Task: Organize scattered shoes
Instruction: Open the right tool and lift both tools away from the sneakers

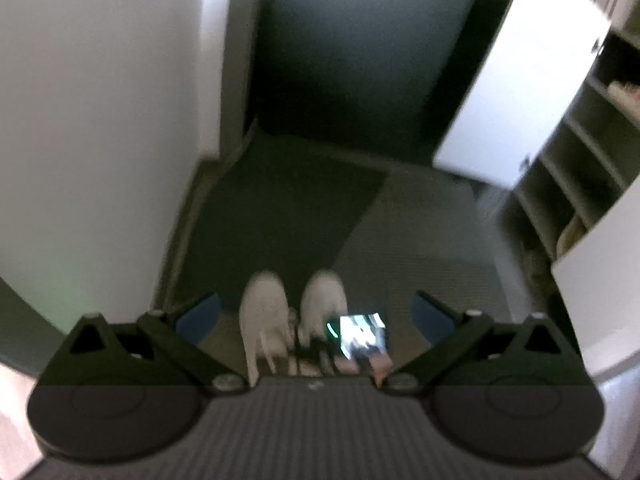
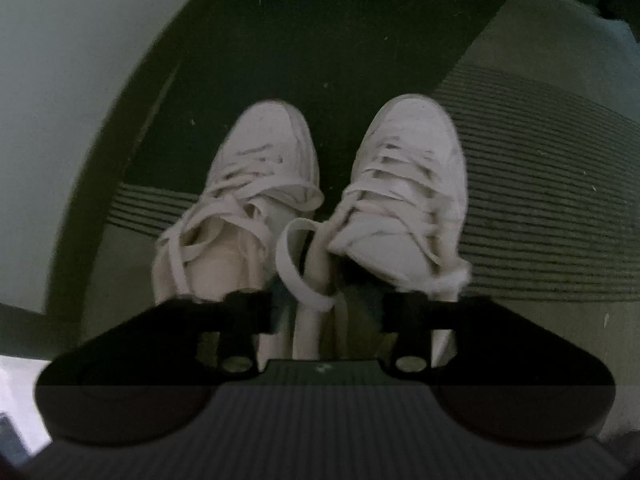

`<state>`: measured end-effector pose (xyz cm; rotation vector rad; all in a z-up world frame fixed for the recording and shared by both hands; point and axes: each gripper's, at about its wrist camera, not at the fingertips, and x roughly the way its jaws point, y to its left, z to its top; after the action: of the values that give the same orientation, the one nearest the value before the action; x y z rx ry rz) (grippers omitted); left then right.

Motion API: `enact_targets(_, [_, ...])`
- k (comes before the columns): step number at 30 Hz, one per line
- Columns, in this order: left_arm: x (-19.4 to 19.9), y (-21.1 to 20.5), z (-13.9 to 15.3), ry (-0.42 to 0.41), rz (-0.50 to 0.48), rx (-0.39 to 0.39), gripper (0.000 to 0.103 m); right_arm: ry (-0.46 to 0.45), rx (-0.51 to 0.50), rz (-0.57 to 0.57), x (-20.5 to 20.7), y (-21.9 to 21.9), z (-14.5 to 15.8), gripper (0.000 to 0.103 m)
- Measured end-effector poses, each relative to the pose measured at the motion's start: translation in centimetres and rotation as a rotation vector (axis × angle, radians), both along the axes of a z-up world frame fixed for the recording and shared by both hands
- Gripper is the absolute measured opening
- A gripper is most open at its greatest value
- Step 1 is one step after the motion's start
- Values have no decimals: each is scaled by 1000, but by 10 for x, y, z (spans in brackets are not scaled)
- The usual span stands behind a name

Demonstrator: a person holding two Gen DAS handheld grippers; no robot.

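Two white lace-up sneakers stand side by side on the floor, toes pointing away: the left sneaker (image 2: 256, 184) and the right sneaker (image 2: 412, 184). My right gripper (image 2: 326, 312) hovers just above their heels, jaws apart. A lace loop (image 2: 292, 264) and the shoes' inner collars lie between its fingers, and neither pad presses on them. In the left wrist view the same pair (image 1: 296, 312) looks small and blurred. My left gripper (image 1: 316, 314) is higher up and behind them, wide open and holding nothing. A lit screen (image 1: 360, 334) and part of a hand show beside the heels.
The sneakers rest half on a dark mat (image 1: 288, 208), half on a ribbed grey mat (image 2: 540, 168). A white wall (image 1: 100, 120) closes the left side. At the right stands an open shoe cabinet (image 1: 580, 168) with its white door (image 1: 520, 80) swung out; pale shoes sit on its shelves.
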<state>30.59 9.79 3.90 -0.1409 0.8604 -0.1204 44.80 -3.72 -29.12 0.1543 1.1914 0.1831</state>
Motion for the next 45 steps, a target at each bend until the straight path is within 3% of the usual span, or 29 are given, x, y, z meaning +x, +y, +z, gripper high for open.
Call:
enact_targets(5, [1,5,-1,8,13,3,103,-37,21,-23,-47,-32,62,59])
enact_targets(8, [0,4,-1,-9,1,21,103,-66,-15,-66,-74,-53,94,59])
enact_targets(12, [-7,-2,-4,-33,-40,19,103,-111,-67,-154,-95,-76,129,59])
enact_targets(16, [-9,-10,-17,13,-92,2,103,-190,-53,-219,-100,-94,151,59])
enact_targets(19, [6,-24,-27,48,-155,106,103,-227,-7,-256,-99,-105,162,60])
enact_targets(21, [24,-35,-35,67,-163,163,103,-256,4,-254,-93,-108,158,59])
enact_targets(28, [111,-89,-105,30,-196,125,103,-212,90,-303,-57,-145,93,60])
enact_targets(32, [176,-137,-166,26,-228,113,103,-225,30,-277,-21,-175,50,60])
enact_targets(35, [205,-167,-188,28,-298,141,102,-260,35,-285,3,-209,43,60])
enact_targets(39, [209,-186,-185,57,-300,122,101,-228,20,-292,5,-245,79,60])
enact_targets(41, [196,-196,-157,118,-348,131,101,-216,0,-265,-14,-262,128,60])
enact_targets(42, [187,-198,-137,126,-371,144,101,-217,-1,-261,-20,-265,140,67])
enact_targets(43, [183,-199,-128,124,-381,151,101,-224,23,-267,-34,-272,171,83])
enact_targets(45, [159,-202,-70,89,-419,187,102,-238,57,-282,-56,-279,217,103])
